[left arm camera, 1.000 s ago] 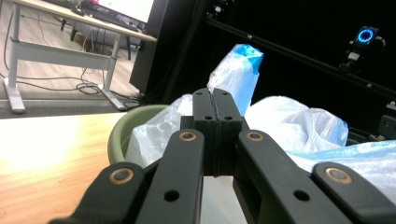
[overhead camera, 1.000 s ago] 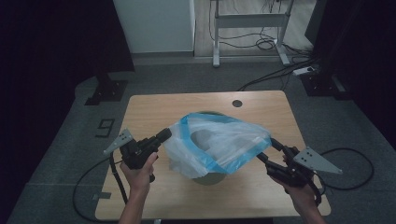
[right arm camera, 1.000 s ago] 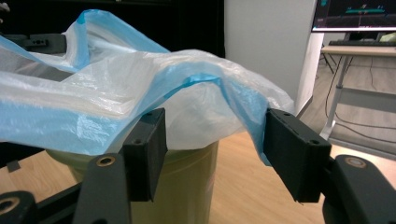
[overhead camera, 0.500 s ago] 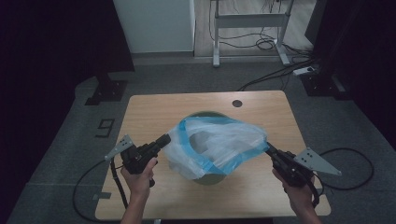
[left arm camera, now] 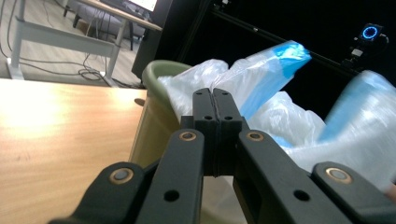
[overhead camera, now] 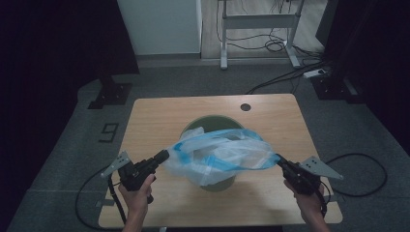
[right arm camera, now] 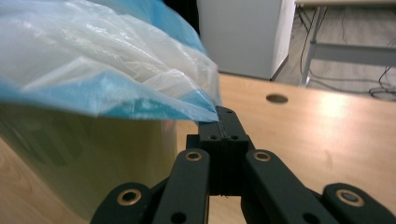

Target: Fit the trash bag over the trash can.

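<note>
The left gripper point(overhead camera: 163, 155) is pinching one edge of the blue-and-clear plastic bag point(overhead camera: 220, 154), jaws clamped tight w/ the film between them. The right gripper point(overhead camera: 279, 160) is gripping the opposite edge; its jaws have just been closing, and the bag's corner is now caught in them. The bag is hanging stretched btwn both, spread over the mouth of the green bin point(overhead camera: 212, 126), which is standing mid-table on the wooden table point(overhead camera: 159, 116). Bag's bulk is sagging into the bin opening.
</note>
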`<state>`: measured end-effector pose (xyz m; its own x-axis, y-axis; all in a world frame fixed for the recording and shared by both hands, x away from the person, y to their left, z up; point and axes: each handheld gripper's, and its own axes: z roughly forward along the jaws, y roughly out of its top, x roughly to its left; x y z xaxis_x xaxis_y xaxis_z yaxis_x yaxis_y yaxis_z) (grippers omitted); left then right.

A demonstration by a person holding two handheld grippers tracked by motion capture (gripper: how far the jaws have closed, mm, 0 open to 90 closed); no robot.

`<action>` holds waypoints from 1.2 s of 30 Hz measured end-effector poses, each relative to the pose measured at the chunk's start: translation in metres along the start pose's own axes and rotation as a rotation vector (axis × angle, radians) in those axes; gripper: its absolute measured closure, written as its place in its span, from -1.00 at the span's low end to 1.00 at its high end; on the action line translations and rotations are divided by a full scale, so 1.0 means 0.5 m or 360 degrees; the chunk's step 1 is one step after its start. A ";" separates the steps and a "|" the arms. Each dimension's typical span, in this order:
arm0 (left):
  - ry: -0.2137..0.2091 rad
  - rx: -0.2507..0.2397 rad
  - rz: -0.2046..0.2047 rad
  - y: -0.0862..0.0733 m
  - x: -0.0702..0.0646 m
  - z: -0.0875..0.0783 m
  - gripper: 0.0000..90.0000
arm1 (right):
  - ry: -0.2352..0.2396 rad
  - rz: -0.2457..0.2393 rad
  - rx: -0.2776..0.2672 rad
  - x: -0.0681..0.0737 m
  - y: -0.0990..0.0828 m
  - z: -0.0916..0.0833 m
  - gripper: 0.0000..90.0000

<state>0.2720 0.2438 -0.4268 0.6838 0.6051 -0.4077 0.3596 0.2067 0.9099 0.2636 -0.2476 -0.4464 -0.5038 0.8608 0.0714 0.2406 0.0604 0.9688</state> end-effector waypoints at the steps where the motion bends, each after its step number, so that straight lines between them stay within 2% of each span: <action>1: -0.0009 0.0006 -0.0010 -0.005 0.003 -0.002 0.99 | -0.0001 0.0004 0.0014 -0.001 -0.008 0.000 0.98; 7: -0.0058 0.0058 -0.0005 -0.033 0.005 -0.005 0.99 | 0.0038 -0.0011 0.0072 0.004 -0.051 -0.002 0.98; 9: -0.0083 0.0066 0.0000 -0.035 0.000 -0.004 0.99 | 0.0043 -0.0016 0.0083 0.005 -0.059 -0.002 0.97; 11: -0.0109 0.0078 0.0035 -0.026 -0.009 -0.003 0.97 | 0.0045 -0.0017 0.0074 0.004 -0.057 -0.004 0.93; 13: -0.0107 0.0064 0.0075 -0.010 -0.022 -0.004 0.81 | 0.0030 -0.0030 0.0046 0.003 -0.046 -0.008 0.90; 18: -0.0097 0.0065 0.0163 0.041 -0.056 0.000 0.23 | 0.0013 -0.0084 -0.0019 0.008 -0.011 -0.018 0.89; 22: -0.0049 0.0099 0.0230 0.077 -0.076 0.008 -0.08 | 0.0006 -0.0102 -0.0045 0.012 0.005 -0.019 0.89; 24: -0.0021 0.0120 0.0254 0.092 -0.080 0.015 -0.17 | 0.0004 -0.0108 -0.0052 0.013 0.010 -0.019 0.89; 28: -0.0009 0.0194 0.0280 0.120 -0.076 0.042 -0.25 | 0.0005 -0.0118 -0.0059 0.016 0.017 -0.016 0.89; 33: -0.0012 0.0349 0.0288 0.144 -0.077 0.090 -0.25 | 0.0010 -0.0144 -0.0065 0.021 0.023 -0.013 0.89; 34: -0.0005 0.0369 0.0300 0.147 -0.080 0.099 -0.22 | 0.0010 -0.0151 -0.0072 0.021 0.024 -0.013 0.89; 36: -0.0023 0.0419 0.0323 0.150 -0.085 0.117 -0.01 | 0.0010 -0.0157 -0.0081 0.023 0.025 -0.013 0.89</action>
<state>0.3070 0.1889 -0.3458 0.7666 0.6022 -0.2232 0.3656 -0.1236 0.9225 0.2555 -0.2403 -0.4318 -0.5284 0.8487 -0.0235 0.1470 0.1187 0.9820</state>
